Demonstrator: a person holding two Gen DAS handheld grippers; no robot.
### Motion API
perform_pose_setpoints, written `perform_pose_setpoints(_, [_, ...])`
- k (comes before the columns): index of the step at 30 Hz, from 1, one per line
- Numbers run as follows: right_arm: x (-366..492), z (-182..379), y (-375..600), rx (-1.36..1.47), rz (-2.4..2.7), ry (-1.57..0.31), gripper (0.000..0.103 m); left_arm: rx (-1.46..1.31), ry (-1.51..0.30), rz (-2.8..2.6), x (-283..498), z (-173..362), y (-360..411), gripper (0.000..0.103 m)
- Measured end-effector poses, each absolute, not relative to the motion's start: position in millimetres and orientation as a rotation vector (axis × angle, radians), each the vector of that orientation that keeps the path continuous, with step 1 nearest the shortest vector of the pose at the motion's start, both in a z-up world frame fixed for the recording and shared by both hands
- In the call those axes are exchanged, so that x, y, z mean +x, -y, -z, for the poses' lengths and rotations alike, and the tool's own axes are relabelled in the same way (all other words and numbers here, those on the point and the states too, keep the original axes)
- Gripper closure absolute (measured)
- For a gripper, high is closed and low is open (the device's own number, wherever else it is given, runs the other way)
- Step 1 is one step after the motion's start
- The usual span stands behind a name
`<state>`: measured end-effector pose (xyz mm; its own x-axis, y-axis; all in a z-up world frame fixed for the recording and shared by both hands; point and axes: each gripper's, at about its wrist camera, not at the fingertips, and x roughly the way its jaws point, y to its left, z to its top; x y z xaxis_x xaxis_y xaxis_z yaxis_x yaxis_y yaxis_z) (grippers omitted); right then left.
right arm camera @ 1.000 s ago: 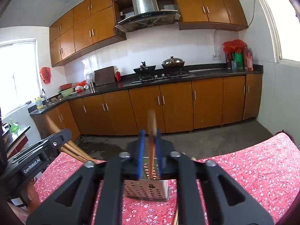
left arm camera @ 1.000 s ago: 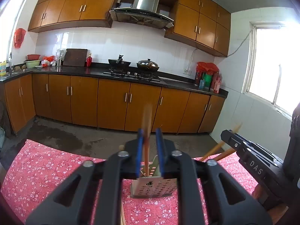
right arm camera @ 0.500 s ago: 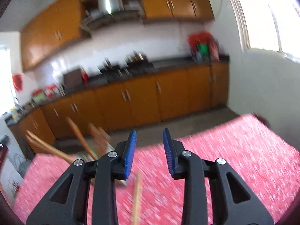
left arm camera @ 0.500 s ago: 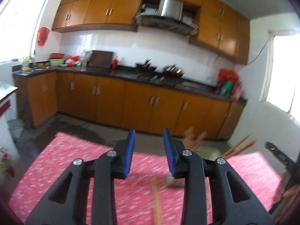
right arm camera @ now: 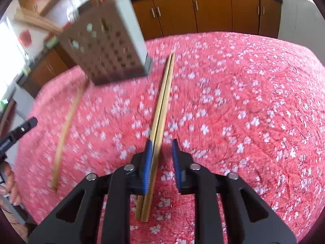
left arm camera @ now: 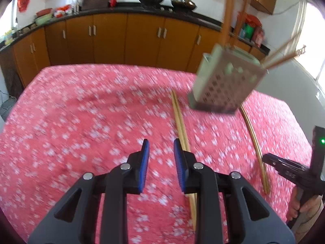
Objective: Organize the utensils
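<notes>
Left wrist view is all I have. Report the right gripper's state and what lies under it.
Observer: The right gripper is open and holds nothing.
Operator: Tell me where the right-hand chopstick pair sits relative to it.
Observer: That chopstick pair runs between its fingers, close beside the left pad, unclamped.
Operator: Give me the pair's near end.
Observer: It ends under the gripper's body, lying flat on the tablecloth.
</notes>
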<state>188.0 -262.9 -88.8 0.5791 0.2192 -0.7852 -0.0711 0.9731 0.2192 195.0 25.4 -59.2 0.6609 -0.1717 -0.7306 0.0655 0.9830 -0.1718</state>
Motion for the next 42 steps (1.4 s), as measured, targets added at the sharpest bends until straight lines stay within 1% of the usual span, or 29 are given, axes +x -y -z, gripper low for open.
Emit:
perform_pose_setpoints(2, [187.9, 89.3, 261.9, 0.135, -0.134, -0.942, 0.085, -0.119, -0.857, 0.147, 195.0, 63.2, -18.4, 0.077])
perform_pose_setpoints(4, [189.9, 90.4, 266.4, 0.128, -0.097, -0.942, 0.090, -0.107, -0.871, 0.163, 191.2, 71.2, -9.8, 0.077])
perform_pose_setpoints(7, [189.1, 91.4, 268.2, 0.127, -0.116, -0.939, 0.090, -0.101, -0.885, 0.186, 190.3, 76.1, -2.8, 0.077])
perform_pose_setpoints(8, [188.0, 91.5, 268.1, 0.105, -0.105, -0.934, 0.092, -0.095, -0.890, 0.191, 191.0, 78.9, -0.1, 0.078])
perform_pose_setpoints(10, [186.6, 91.4, 271.1, 0.076, -0.035, -0.920, 0.094, -0.084, -0.904, 0.203, 189.7, 83.5, 4.4, 0.082])
perform_pose_setpoints(11, [185.9, 91.7, 274.9, 0.097, -0.031, -0.920, 0.095, -0.078, -0.910, 0.207, 191.3, 86.4, 7.1, 0.083])
perform_pose_setpoints(13, [186.5, 91.3, 281.6, 0.138, -0.037, -0.926, 0.095, -0.059, -0.919, 0.212, 189.0, 91.7, 12.0, 0.085])
perform_pose_setpoints(16, [184.5, 91.1, 282.0, 0.109, -0.041, -0.921, 0.095, -0.017, -0.936, 0.195, 190.0, 100.0, 15.8, 0.088])
perform_pose_setpoints(22, [181.2, 93.9, 278.4, 0.088, -0.042, -0.909, 0.094, 0.014, -0.936, 0.191, 187.5, 105.0, 22.9, 0.088])
perform_pose_setpoints(24, [173.8, 97.3, 263.5, 0.074, -0.063, -0.905, 0.093, 0.019, -0.936, 0.181, 186.6, 107.2, 25.8, 0.088])
perform_pose_setpoints(27, [168.7, 100.1, 254.9, 0.022, -0.065, -0.886, 0.094, 0.062, -0.923, 0.148, 186.5, 107.4, 29.3, 0.093])
perform_pose_setpoints(33, [182.5, 95.2, 282.2, 0.040, 0.045, -0.862, 0.095, 0.053, -0.898, -0.019, 219.1, 104.8, -14.4, 0.094])
perform_pose_setpoints(36, [188.5, 95.5, 292.2, 0.062, 0.060, -0.844, 0.095, 0.003, -0.894, -0.054, 230.0, 102.9, -38.2, 0.092])
perform_pose_setpoints(42, [197.5, 94.8, 298.8, 0.083, 0.055, -0.843, 0.095, -0.014, -0.878, -0.054, 231.9, 102.1, -45.8, 0.091])
